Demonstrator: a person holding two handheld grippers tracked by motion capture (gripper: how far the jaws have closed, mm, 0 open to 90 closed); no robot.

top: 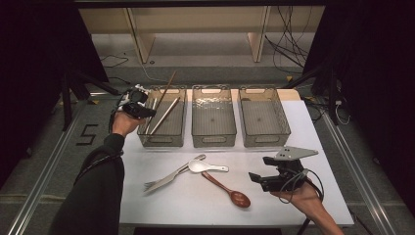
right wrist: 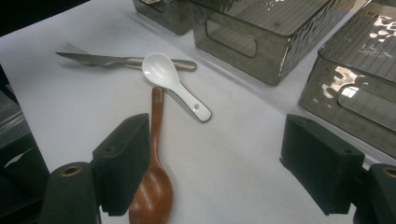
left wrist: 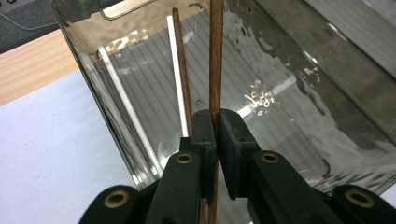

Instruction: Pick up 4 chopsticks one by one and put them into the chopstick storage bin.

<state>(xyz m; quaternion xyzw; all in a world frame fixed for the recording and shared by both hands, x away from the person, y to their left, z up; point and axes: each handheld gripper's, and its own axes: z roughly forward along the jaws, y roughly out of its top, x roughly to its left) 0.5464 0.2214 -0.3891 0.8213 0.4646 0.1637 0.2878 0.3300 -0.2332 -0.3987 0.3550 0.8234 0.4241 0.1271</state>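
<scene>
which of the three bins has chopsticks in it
The left bin, beside the left gripper, which holds a brown chopstick over it. The middle bin and right bin look empty.

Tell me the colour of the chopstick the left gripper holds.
Brown wood chopstick, clearest in the left gripper view.

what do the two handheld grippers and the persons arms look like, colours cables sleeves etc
Both grippers are black with two blocky padded jaws and brass-coloured rivets at the joints. The right gripper carries a grey three-cornered plate on top, and a dark cable loops from it. The left gripper has white parts at its back. The left arm wears a dark long sleeve; the right forearm is bare.
</scene>
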